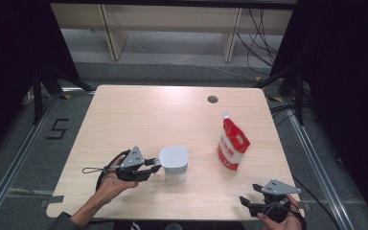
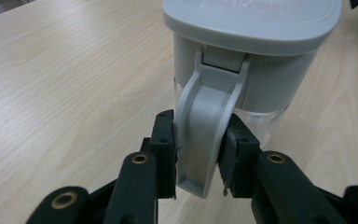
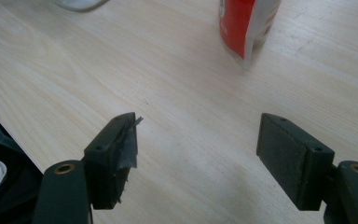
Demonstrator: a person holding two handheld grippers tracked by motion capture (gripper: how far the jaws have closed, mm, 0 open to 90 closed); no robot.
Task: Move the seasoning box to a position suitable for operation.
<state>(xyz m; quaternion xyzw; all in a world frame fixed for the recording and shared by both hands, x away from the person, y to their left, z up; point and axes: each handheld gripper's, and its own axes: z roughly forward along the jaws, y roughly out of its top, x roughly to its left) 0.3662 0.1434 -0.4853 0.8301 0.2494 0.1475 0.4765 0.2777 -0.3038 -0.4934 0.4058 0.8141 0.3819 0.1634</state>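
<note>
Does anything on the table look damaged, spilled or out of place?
No spill. One small oddity: the pad on one finger of the right gripper looks frayed and peeling at its tip. The jug and red pouch stand upright.

A pale wooden table [image 1: 139,115] with a round cable hole [image 1: 212,99] stands on grey floor [image 1: 172,48] — black curtains [image 1: 9,62] flank it, cables [image 1: 261,33] trail beyond, beside what seems a light wooden bench [image 1: 172,19].

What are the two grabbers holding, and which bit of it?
The left gripper pinches the grey jug by its handle. The right gripper is open, holding nothing.
</note>
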